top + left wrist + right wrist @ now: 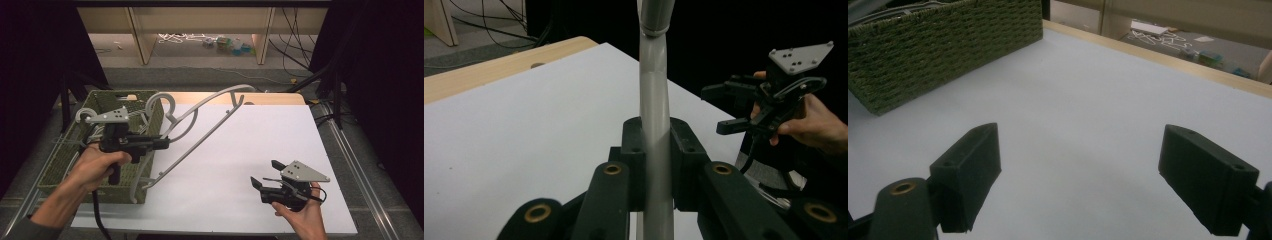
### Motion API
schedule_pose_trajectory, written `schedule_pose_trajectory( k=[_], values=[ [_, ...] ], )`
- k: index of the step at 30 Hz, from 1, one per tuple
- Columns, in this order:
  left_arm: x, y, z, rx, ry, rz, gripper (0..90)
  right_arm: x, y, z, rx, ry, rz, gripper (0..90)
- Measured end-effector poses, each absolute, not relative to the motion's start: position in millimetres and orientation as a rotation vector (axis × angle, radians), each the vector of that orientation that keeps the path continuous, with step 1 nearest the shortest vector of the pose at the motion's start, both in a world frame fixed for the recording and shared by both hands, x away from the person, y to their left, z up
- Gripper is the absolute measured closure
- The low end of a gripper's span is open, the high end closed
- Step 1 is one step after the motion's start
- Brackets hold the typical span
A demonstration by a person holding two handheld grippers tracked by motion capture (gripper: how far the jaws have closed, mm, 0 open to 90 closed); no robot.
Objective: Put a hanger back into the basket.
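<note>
High view: the left gripper (pixel 162 144), over the green woven basket (pixel 60 160) at the table's left, is clamped on a grey hanger (pixel 200 135) that slants up and right over the white table (pixel 260 150); more hangers apparently lie in the basket. The right gripper (pixel 265 174), near right, stands wide open and empty.

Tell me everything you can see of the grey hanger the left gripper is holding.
The light grey plastic-looking clothes hanger has a curved hook, arched shoulders and a straight lower bar. It is lifted and tilted, hook end over the green woven basket, shoulders reaching out above the white table. The left gripper is shut on one rounded bar.
</note>
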State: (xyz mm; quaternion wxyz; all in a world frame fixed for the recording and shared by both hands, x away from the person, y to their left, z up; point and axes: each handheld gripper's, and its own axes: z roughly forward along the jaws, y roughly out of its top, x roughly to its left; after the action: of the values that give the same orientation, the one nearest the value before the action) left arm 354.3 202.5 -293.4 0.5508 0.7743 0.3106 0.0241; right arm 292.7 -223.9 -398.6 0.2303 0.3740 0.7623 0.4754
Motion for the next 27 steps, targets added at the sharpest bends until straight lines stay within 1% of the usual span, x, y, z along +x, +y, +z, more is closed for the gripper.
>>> schedule_pose_trajectory(
  k=[4, 9, 12, 21, 27],
  values=[
    [353, 218, -273, 1.83, 0.724, 0.143, 79.4, 290, -224, -400, 1.035, 2.091, 1.32, 17.7],
    [360, 241, -258, 1.825, 0.773, 0.214, 79.5, 290, -225, -404, 1.028, 2.104, 1.309, 17.7],
    [367, 253, -258, 1.84, 0.817, 0.258, 79.5, 291, -225, -404, 1.019, 2.11, 1.303, 17.7],
    [386, 283, -274, 1.81, 0.932, 0.268, 79.5, 292, -225, -406, 1.025, 2.112, 1.299, 17.6],
    [395, 305, -275, 1.793, 0.982, 0.31, 79.5, 292, -223, -407, 1.027, 2.113, 1.298, 17.7]
  ],
)
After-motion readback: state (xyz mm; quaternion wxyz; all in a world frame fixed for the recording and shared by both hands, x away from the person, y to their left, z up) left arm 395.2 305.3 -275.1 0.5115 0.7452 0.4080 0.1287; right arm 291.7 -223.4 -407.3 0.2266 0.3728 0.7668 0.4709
